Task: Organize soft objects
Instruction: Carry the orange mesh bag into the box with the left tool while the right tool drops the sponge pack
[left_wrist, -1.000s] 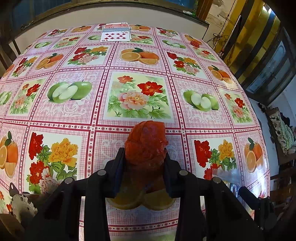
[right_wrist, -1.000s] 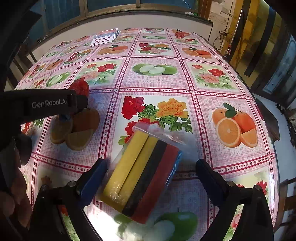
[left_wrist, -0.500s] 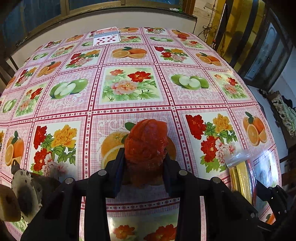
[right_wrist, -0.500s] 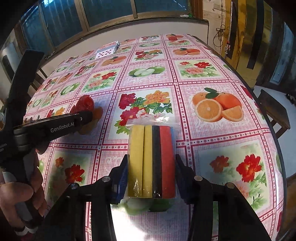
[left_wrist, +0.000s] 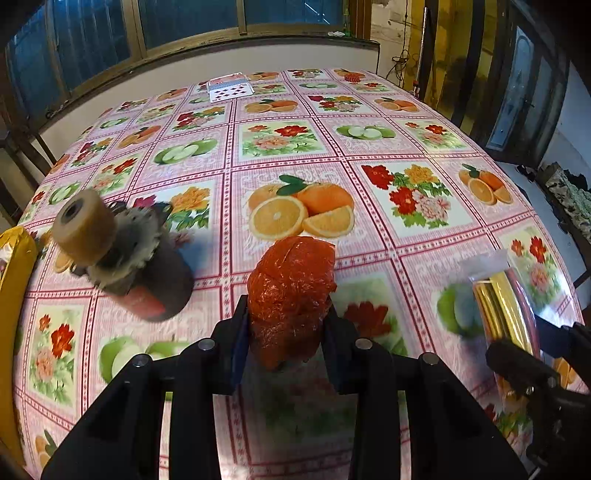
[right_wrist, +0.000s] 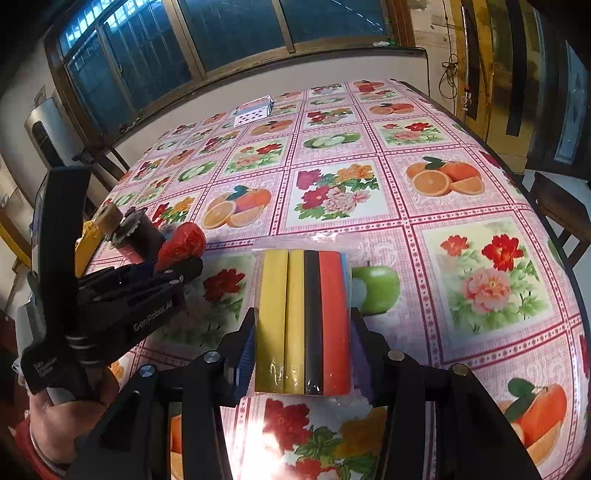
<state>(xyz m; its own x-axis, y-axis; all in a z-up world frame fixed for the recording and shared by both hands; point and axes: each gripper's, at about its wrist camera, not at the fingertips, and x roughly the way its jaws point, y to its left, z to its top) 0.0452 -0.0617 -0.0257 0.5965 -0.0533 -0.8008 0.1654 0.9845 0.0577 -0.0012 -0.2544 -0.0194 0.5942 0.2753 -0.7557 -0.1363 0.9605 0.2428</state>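
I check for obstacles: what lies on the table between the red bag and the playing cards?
Nothing: in the left wrist view only bare tablecloth runs from the red bag, held in the left gripper, to the playing cards.

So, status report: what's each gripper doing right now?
Left gripper shut on crinkly red plastic wad. Right gripper shut on bagged coloured foam strips. Dark geared roller lies left.

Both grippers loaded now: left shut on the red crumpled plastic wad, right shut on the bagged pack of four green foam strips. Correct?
Almost. The pack of foam strips isn't green: the right wrist view shows two yellow strips, a black one and a red one, with a blue edge behind, in a clear bag. The rest stands: the right gripper is shut on it, and the left gripper is shut on the red crumpled plastic wad.
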